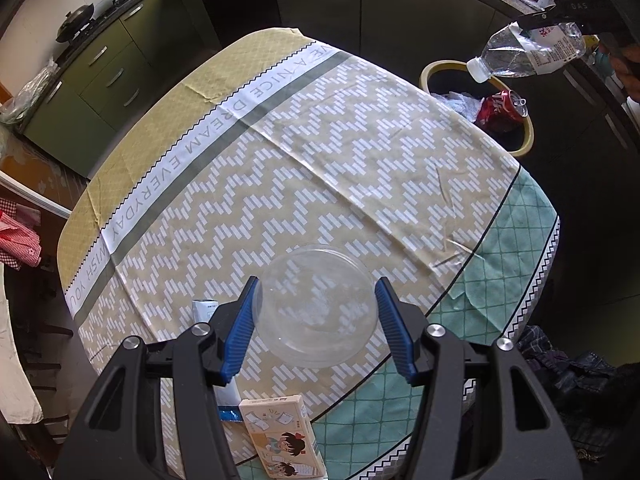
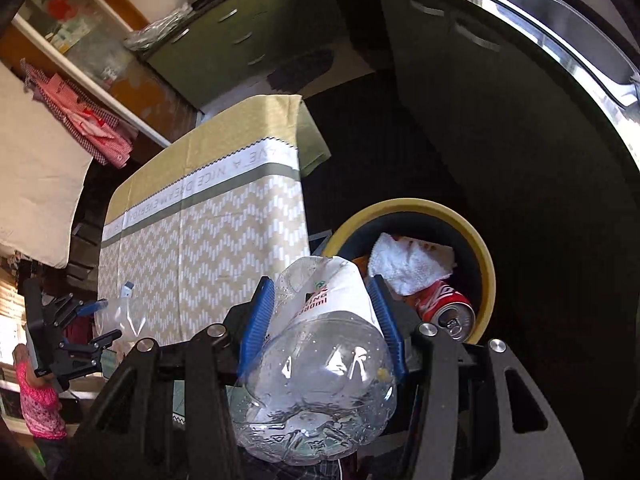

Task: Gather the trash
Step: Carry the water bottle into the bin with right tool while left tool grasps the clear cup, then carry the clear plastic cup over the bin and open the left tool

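The bottle (image 2: 320, 360), clear plastic with a white label, is clamped across its body between the blue pads of the right gripper (image 2: 322, 320). It tilts cap-down, and in the left wrist view its white cap hangs just above the near rim of the bin (image 1: 528, 136). The bin, yellow-rimmed, stands on the floor beside the table (image 1: 280, 160) and already holds a red can (image 2: 444, 308) and a crumpled white tissue (image 2: 408, 268).

Step in hand, as judged: carrying the bottle to the bin for disposal. The next move calls for bringing the bottle fully over the bin's mouth and then opening the jaws; released now, it could strike the rim and fall outside.

The left gripper (image 1: 316, 320) hangs over a clear plastic bowl (image 1: 316, 308) on the table, jaws apart on either side of it; whether the pads touch its rim cannot be told. A small printed box (image 1: 284, 436) lies near the table's edge, apparently still to be collected.
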